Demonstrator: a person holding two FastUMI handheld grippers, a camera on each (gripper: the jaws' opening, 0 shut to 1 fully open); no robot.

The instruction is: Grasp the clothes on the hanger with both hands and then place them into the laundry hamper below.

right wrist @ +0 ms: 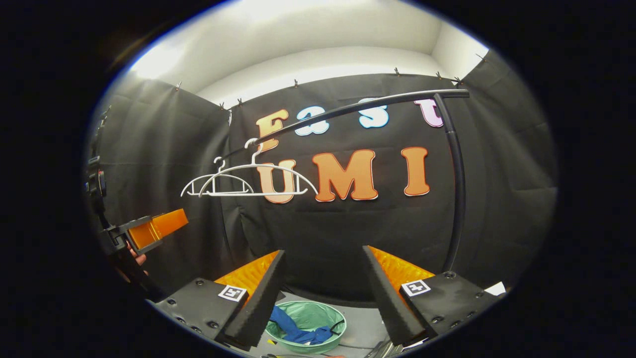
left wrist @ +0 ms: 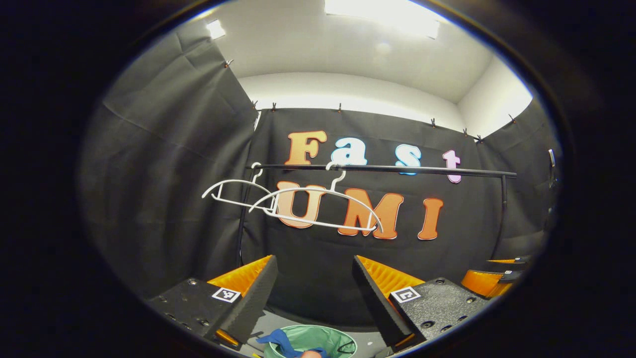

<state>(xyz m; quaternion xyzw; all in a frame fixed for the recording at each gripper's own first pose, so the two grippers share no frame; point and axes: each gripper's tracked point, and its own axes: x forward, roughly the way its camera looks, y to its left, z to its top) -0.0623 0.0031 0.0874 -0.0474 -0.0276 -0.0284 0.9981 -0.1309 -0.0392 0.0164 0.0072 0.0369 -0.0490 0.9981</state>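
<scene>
Both tongs, left gripper (left wrist: pixel 314 291) and right gripper (right wrist: pixel 322 288), wide open, empty. Blue garment (right wrist: pixel 293 328) draped over green hamper (right wrist: pixel 318 315) rim, lower centre; could slide out.

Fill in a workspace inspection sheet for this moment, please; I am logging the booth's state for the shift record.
Surface: grey floor under the rail, partly visible.
Job's things: two white hangers hang bare on the black rail; blue clothes lie in the green laundry hamper, draped over its rim.
Clutter: a small white item on the floor at the right, too small to identify.
Grippers: left gripper open, nothing between its fingers; right gripper open, likewise.
Cables: a thin dark loop at the hamper's rim, unclear what it is.
Surroundings: black cloth walls, white ceiling with lights.
</scene>
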